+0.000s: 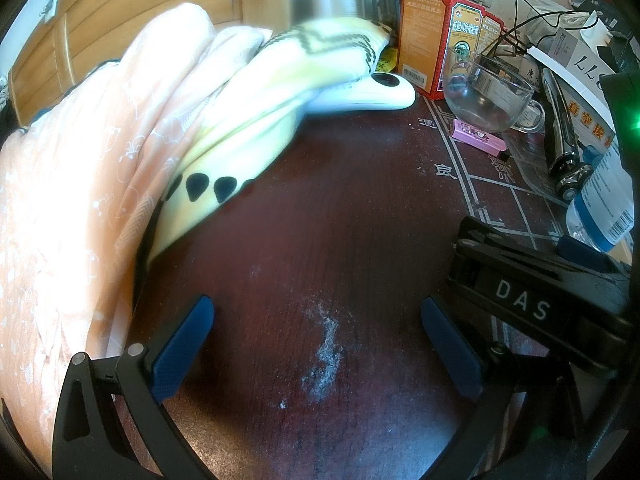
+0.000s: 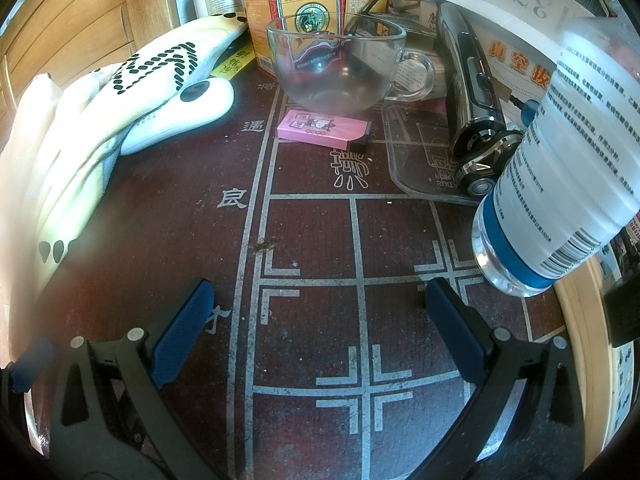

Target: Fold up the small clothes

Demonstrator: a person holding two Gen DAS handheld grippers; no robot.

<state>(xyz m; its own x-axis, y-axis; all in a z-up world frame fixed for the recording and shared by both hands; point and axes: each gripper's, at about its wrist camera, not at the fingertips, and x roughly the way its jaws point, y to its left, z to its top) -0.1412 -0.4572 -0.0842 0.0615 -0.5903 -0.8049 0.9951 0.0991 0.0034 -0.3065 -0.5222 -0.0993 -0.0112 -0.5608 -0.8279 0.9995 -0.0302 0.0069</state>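
Observation:
A pale yellow sock [image 1: 256,92] with black grip dots lies stretched along the left side of the dark red table [image 1: 340,240], partly over a white remote-like device [image 1: 368,94]. In the right wrist view the same sock [image 2: 156,68] runs from the far left toward the boxes. My left gripper [image 1: 316,316] hovers open over bare tabletop, below and right of the sock, holding nothing. The other gripper's black body [image 1: 532,280] shows at the right of that view. My right gripper [image 2: 318,300] is open too, over the white chessboard lines, empty.
Peach bedding [image 1: 80,160] bulges at the table's left edge. At the back stand red medicine boxes [image 2: 308,4], a glass cup [image 2: 336,64], a pink packet [image 2: 320,128], an electric shaver [image 2: 476,120] and a plastic water bottle [image 2: 560,160] at the right. A white device [image 2: 180,116] lies beside the sock.

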